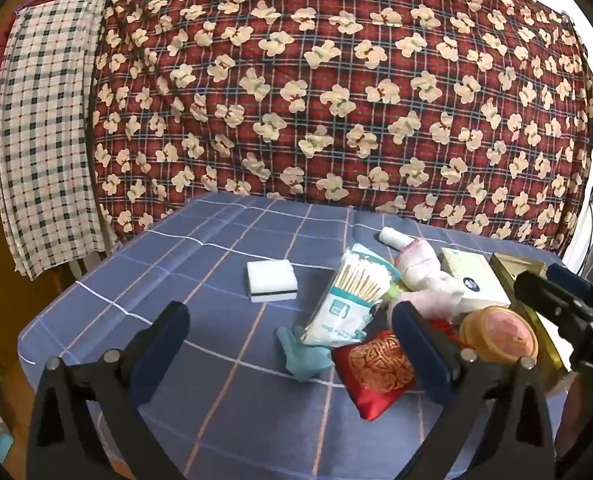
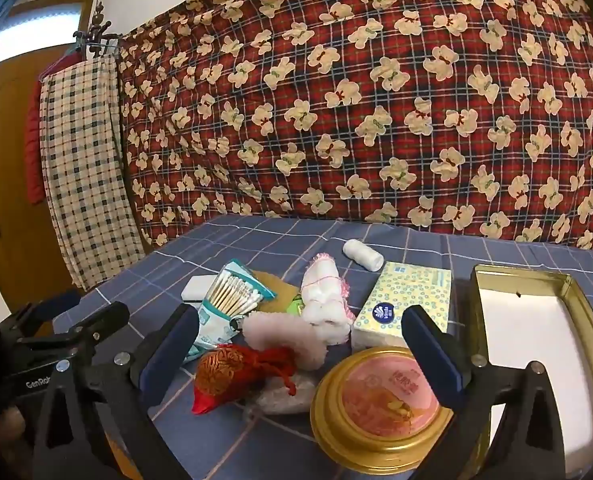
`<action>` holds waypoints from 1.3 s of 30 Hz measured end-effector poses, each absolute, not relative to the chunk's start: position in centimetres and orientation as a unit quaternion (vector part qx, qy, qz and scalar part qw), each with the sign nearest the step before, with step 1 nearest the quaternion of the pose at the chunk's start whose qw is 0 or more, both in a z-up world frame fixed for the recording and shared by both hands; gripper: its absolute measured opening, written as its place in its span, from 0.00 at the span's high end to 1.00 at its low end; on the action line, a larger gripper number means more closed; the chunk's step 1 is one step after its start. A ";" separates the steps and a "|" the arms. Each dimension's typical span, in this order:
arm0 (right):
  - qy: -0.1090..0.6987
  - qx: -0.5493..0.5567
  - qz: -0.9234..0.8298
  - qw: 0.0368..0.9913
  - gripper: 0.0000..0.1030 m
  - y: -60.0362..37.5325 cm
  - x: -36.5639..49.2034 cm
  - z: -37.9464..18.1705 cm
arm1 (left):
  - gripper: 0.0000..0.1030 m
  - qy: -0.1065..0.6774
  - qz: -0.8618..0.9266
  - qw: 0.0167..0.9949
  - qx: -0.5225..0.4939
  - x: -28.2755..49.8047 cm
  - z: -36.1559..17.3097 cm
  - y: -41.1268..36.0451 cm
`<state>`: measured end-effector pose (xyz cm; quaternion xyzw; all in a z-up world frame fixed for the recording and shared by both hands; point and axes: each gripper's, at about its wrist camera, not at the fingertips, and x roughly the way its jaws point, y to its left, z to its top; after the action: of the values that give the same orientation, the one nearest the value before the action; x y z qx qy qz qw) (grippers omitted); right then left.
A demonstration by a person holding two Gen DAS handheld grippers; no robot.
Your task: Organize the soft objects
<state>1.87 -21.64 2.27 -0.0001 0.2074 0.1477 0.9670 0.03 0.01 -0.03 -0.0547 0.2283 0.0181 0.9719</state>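
Observation:
Soft things lie in a loose heap on the blue checked tablecloth (image 1: 224,400): a red and gold pouch (image 1: 376,372) (image 2: 228,376), a teal cloth (image 1: 302,354), a bag of cotton swabs (image 1: 352,296) (image 2: 226,300), a pink fluffy puff (image 2: 284,334), a white and pink cloth roll (image 2: 324,300), a white bandage roll (image 2: 362,254), a tissue pack (image 2: 406,300) and a white sponge (image 1: 271,280). My left gripper (image 1: 290,340) is open and empty, just short of the teal cloth. My right gripper (image 2: 300,340) is open and empty above the pouch and puff.
A round gold tin with a pink lid (image 2: 384,404) (image 1: 500,338) sits in front of the heap. An open gold rectangular tin (image 2: 536,344) with a white inside stands at the right. A teddy-print quilt (image 1: 336,92) hangs behind the table; a checked cloth (image 1: 44,140) hangs at the left.

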 end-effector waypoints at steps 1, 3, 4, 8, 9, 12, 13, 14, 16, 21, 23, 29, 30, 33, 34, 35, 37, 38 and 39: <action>0.208 -0.001 0.147 0.967 0.00 -21.7 1.7 2.3 | 0.00 0.233 0.020 0.971 -0.050 0.1 0.0 -0.1; 0.217 0.014 0.154 0.964 0.00 -22.0 2.0 2.2 | 0.00 0.232 0.022 0.971 -0.050 0.1 0.0 -0.1; 0.218 0.013 0.156 0.963 0.00 -22.0 2.0 2.2 | 0.00 0.232 0.022 0.971 -0.050 0.2 0.0 -0.1; 0.216 0.007 0.160 0.963 0.00 -21.7 1.9 2.1 | 0.00 0.229 0.021 0.972 -0.052 0.1 0.0 -0.1; 0.217 0.013 0.152 0.964 0.00 -22.0 1.3 2.2 | 0.00 0.230 0.020 0.972 -0.051 0.1 0.0 -0.1; 0.215 0.015 0.152 0.965 0.00 -21.8 1.2 2.1 | 0.00 0.228 0.019 0.972 -0.052 0.1 0.0 0.0; 0.215 0.015 0.152 0.965 0.00 -21.7 1.1 2.1 | 0.00 0.228 0.020 0.972 -0.052 0.2 -0.1 0.0; 0.215 0.015 0.153 0.965 0.00 -21.6 1.0 2.1 | 0.00 0.228 0.022 0.972 -0.054 0.2 -0.1 0.1; 0.215 0.014 0.154 0.964 0.00 -21.4 1.1 2.1 | 0.00 0.230 0.022 0.972 -0.052 0.1 -0.1 -0.1; 0.217 0.018 0.155 0.964 0.00 -21.5 1.4 2.0 | 0.00 0.228 0.023 0.972 -0.051 0.3 -0.6 0.4; 0.217 0.018 0.156 0.964 0.00 -21.5 1.3 2.0 | 0.00 0.229 0.023 0.972 -0.050 0.4 -0.5 0.4; 0.218 0.020 0.156 0.963 0.00 -21.6 1.4 2.2 | 0.00 0.228 0.024 0.972 -0.050 0.3 -0.4 0.4; 0.219 0.020 0.156 0.963 0.00 -21.5 1.3 2.2 | 0.00 0.228 0.023 0.972 -0.051 0.4 -0.4 0.5; 0.219 0.022 0.157 0.963 0.00 -21.7 1.4 2.2 | 0.00 0.228 0.024 0.972 -0.050 0.3 -0.4 0.3; 0.219 0.022 0.158 0.963 0.00 -21.7 1.4 2.2 | 0.00 0.228 0.023 0.972 -0.050 0.3 -0.4 0.4; 0.219 0.023 0.159 0.962 0.00 -21.6 1.3 2.0 | 0.00 0.228 0.024 0.972 -0.050 0.3 -0.4 0.4; 0.219 0.023 0.159 0.962 0.00 -21.6 1.3 1.9 | 0.00 0.228 0.024 0.972 -0.049 0.3 -0.4 0.4; 0.219 0.023 0.158 0.962 0.00 -21.6 1.3 1.9 | 0.00 0.227 0.024 0.972 -0.049 0.3 -0.4 0.4; 0.220 0.023 0.159 0.962 0.00 -21.6 1.3 1.9 | 0.00 0.227 0.024 0.972 -0.049 0.3 -0.4 0.4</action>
<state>1.28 -21.63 1.94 0.0234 0.2196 0.1586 0.9623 0.27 0.39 -0.37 -0.0491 0.2272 0.0240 0.9723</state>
